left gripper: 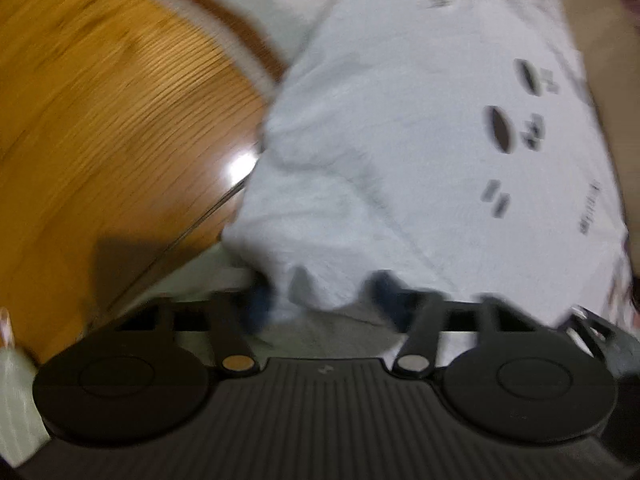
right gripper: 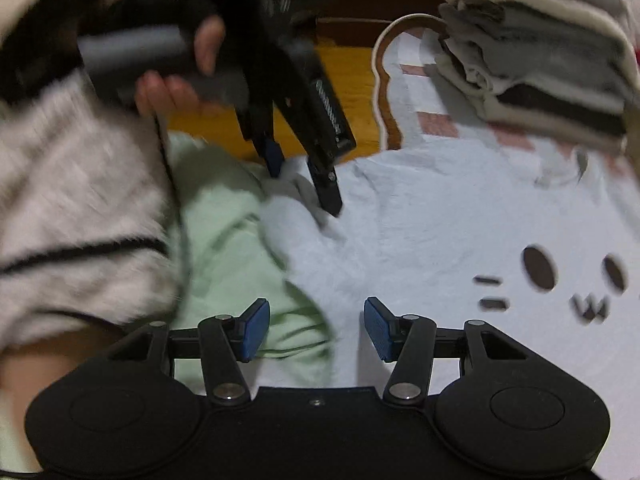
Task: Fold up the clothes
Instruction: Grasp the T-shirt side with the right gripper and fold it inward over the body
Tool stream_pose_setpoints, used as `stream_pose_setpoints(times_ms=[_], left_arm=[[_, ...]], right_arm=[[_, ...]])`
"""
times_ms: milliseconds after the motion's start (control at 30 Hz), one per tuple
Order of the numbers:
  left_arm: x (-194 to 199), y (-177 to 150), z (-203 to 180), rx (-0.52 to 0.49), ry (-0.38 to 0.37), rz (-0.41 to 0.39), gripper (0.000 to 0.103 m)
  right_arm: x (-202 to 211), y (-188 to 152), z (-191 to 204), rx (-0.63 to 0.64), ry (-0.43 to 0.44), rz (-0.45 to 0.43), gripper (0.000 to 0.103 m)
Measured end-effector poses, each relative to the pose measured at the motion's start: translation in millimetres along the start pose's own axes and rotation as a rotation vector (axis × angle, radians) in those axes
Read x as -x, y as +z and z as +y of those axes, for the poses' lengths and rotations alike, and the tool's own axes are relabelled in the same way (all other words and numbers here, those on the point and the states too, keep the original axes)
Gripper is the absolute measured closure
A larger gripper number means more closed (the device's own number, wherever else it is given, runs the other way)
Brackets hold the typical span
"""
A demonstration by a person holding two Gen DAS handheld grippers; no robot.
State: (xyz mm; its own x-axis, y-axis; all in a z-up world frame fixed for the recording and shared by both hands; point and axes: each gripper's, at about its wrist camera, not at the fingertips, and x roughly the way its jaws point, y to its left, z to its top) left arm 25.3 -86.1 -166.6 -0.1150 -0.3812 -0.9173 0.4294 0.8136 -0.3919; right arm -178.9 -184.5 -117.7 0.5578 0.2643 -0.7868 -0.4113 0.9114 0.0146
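Two hand-held grippers are working over one pale blue garment (right gripper: 420, 216) printed with a cartoon face, lying on the wooden floor (left gripper: 100, 100). The left hand-held gripper (right gripper: 304, 184) is pinching the garment's bunched edge; the right hand-held gripper (right gripper: 316, 330) is hovering half-open, holding nothing. Only the right wrist view is showing one stack of folded clothes (right gripper: 540, 60) and one green garment (right gripper: 224, 240).

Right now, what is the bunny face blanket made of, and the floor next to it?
The pale blue bunny blanket looks like soft fleece or plush: fuzzy, matte, rumpled where the left gripper pinches it. The floor looks like varnished wood: orange-brown grain lines and a bright shiny glare spot.
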Motion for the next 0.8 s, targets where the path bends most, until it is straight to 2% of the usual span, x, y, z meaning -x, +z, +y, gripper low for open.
stream_pose_setpoints(times_ms=[67,167,200,267,367,400,467,533,567,633,700,800], left_arm=[[8,0,-4,-0.040,-0.061,-0.045,0.084],[21,6,1,0.002,-0.139,-0.095,0.085],[22,14,-1,0.029,-0.172,-0.100,0.085],[24,33,-4,0.083,-0.238,-0.110,0.085],[12,67,-17,0.162,-0.241,-0.098,0.066],[7,75,-19,0.194,-0.247,-0.101,0.065],[-2,88,-22,0.225,-0.229,-0.130,0.063],[-8,93,-23,0.222,-0.223,-0.186,0.063],[-10,92,-25,0.195,-0.207,-0.201,0.063],[-9,90,-27,0.104,-0.149,-0.224,0.063],[-1,82,-28,0.006,-0.064,-0.238,0.062],[12,69,-25,-0.082,0.031,-0.264,0.055]], right_arm=[[-5,1,1,0.006,-0.001,-0.002,0.057],[-8,-1,-7,-0.060,0.025,-0.031,0.081],[-9,-1,-12,-0.100,0.036,-0.044,0.086],[-10,-2,-26,-0.212,0.084,-0.085,0.090],[-13,-15,-63,-0.488,0.205,-0.137,0.091],[-15,-21,-77,-0.585,0.250,-0.143,0.091],[-27,-35,-102,-0.773,0.341,-0.106,0.091],[-38,-51,-120,-0.928,0.360,-0.044,0.091],[-43,-59,-128,-1.005,0.368,-0.021,0.091],[-42,-73,-138,-1.127,0.383,-0.052,0.090],[-34,-78,-141,-1.147,0.331,-0.086,0.088],[-20,-71,-133,-1.028,0.181,-0.097,0.086]])
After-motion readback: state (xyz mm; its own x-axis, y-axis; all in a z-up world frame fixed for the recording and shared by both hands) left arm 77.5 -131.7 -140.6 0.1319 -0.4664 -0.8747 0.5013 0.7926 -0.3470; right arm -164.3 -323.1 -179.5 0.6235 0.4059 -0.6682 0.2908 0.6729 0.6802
